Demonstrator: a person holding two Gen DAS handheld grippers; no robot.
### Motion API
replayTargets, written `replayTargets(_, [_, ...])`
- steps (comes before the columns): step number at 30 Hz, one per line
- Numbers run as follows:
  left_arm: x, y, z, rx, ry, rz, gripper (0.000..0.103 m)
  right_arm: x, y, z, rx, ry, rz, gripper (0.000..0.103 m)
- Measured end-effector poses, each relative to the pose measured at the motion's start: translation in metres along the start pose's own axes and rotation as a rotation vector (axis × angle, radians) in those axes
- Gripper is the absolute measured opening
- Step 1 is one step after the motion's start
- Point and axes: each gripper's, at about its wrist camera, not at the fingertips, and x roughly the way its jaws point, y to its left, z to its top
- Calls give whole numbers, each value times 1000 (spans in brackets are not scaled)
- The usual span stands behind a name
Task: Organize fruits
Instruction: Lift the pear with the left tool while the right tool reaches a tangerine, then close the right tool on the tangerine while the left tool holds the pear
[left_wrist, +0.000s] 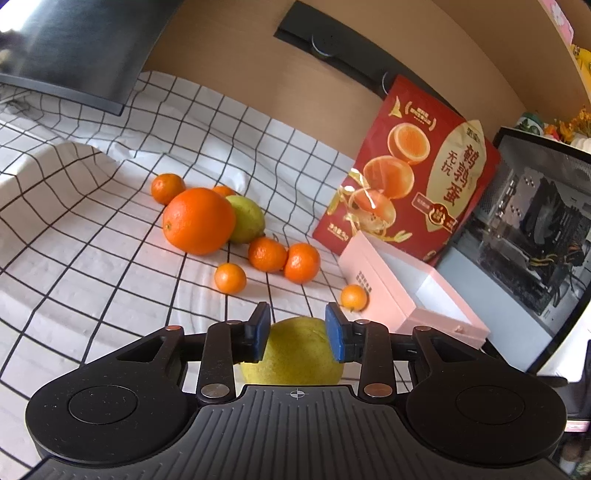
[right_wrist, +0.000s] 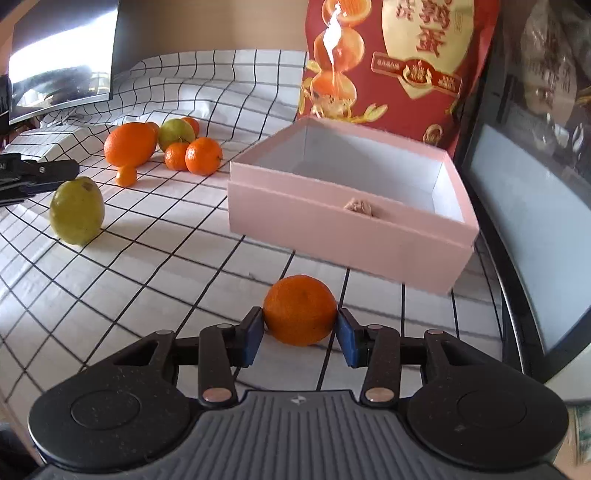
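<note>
My left gripper (left_wrist: 297, 328) is open with its blue pads on either side of a yellow-green lemon (left_wrist: 295, 354) that rests on the checked cloth; the pads stand a little off it. My right gripper (right_wrist: 300, 325) has its blue pads against both sides of a small mandarin (right_wrist: 300, 309) on the cloth, just in front of the open pink box (right_wrist: 347, 206). A big orange (left_wrist: 199, 220), a second lemon (left_wrist: 246, 218) and several small mandarins (left_wrist: 266, 254) lie in a group further back. The lemon also shows in the right wrist view (right_wrist: 77, 211), with the left gripper's black body beside it.
A red printed bag (left_wrist: 410, 173) stands behind the pink box (left_wrist: 406, 295). A computer case with a glass side (left_wrist: 535, 240) is at the right. A dark monitor (left_wrist: 74, 48) stands at the back left. A raised fold of cloth (left_wrist: 48, 166) lies at the left.
</note>
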Motion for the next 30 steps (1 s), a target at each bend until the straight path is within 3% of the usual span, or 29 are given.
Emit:
replayTargets(3, [-3,-3,2,33,18,18,43,6,11,4,-49,-33,-32,44])
replayTargets(5, [-6,-9,2,91,5,67,46,10,14,4,-60,-49,-34,53])
replayTargets(6, [-8,-13,1,129,-5,91,45,13,16,3,-59,-44,-28,64])
replayTargets(8, [-11,-20,-1,189,-6,110,45,12,17,2,-61,-45,-32,68])
replayTargets(12, [-9,-33,-7,273,67,33,48,14,10,3,-21,-33,-23,75])
replayTargets(16, [-9,-56,-23,469,59,53,51,18,-3,3,51,-10,9,80])
replayTargets(20, [-8,-55,-23,460,57,59,54,20,-13,1,113,9,35,82])
replayTargets(25, [-9,-53,-22,471,38,97,69,20,-13,0,116,9,29,83])
replayTargets(28, [-13,-51,-20,456,29,117,70,20,-13,0,117,8,29,83])
replayTargets(30, [-12,-48,-20,430,49,89,69,20,-13,0,117,8,29,83])
